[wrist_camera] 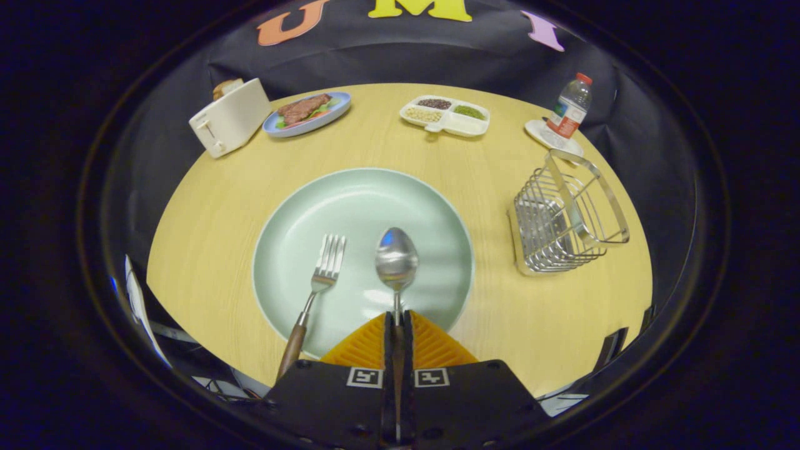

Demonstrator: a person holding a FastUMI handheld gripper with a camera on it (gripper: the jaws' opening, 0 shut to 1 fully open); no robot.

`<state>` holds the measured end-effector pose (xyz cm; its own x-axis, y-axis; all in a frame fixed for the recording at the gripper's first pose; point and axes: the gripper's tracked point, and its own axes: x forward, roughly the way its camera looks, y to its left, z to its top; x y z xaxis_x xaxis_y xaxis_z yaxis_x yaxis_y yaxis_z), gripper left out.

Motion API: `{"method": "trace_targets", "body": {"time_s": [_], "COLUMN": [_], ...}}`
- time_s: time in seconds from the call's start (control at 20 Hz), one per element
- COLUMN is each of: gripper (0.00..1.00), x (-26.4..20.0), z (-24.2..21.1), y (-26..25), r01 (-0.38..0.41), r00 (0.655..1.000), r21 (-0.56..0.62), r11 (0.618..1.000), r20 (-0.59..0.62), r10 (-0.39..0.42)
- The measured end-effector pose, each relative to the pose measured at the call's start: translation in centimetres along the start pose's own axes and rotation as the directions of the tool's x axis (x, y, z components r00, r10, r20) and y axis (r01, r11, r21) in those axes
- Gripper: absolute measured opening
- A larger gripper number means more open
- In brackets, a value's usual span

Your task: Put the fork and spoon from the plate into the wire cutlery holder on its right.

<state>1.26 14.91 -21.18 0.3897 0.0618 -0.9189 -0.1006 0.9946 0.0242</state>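
Note:
My gripper is shut on the handle of a steel spoon, whose bowl points ahead of the fingers over the pale green plate. To the left of the spoon a fork with a brown wooden handle lies on the plate, its handle reaching over the near rim. The wire cutlery holder stands on the round wooden table to the right of the plate, with nothing in it that I can see.
At the far side of the table stand a white toaster, a blue plate with meat, a white divided tray of grains and a water bottle on a saucer. Bare table lies between plate and holder.

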Motion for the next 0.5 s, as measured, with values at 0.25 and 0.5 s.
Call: {"method": "trace_targets", "body": {"time_s": [0.25, 0.5], "gripper": [0.0, 0.01], "x": [-1.0, -4.3], "z": [0.5, 1.4], "y": [-0.1, -0.2], "r01": [-0.027, -0.056], "r00": [1.0, 0.998], "r21": [0.014, 0.027], "r11": [1.0, 0.998], "r20": [0.01, 0.027], "r10": [0.026, 0.055]}}
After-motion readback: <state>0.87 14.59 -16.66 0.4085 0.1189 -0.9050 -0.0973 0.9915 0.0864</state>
